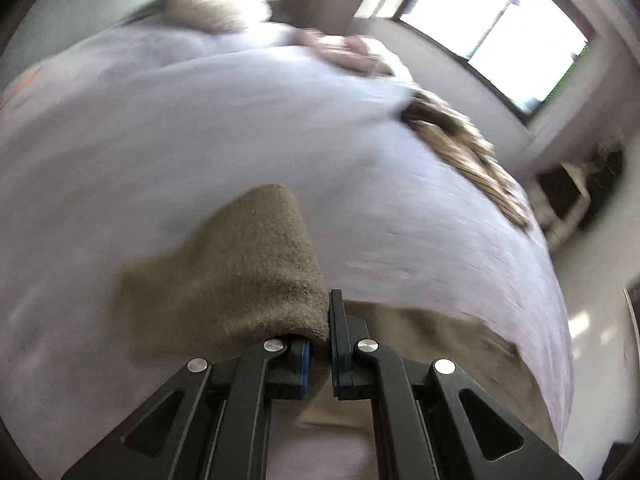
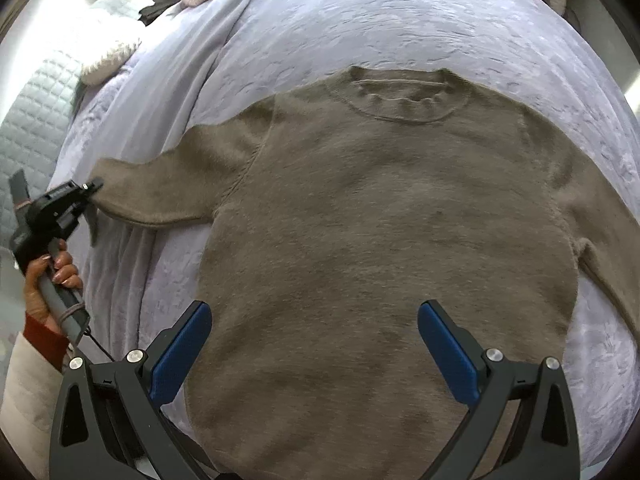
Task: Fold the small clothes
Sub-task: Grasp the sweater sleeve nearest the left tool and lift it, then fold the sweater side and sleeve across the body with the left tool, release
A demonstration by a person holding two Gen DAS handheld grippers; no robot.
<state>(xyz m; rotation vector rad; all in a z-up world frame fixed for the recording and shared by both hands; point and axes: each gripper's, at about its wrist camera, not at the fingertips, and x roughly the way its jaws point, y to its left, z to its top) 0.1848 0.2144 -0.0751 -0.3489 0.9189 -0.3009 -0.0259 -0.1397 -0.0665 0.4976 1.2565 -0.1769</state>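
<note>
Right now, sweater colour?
Plain taupe-brown sweater, no pattern; clearest in the right wrist view.

Bed's got a lavender textured blanket (image 2: 400,20), white quilted padding (image 2: 36,120) off its left edge, and a big bright window (image 1: 500,36) on the far wall.

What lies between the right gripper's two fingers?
The right gripper is open, and only the brown sweater's lower body lies between its fingers, flat on the lilac blanket. The right wrist view shows it.
</note>
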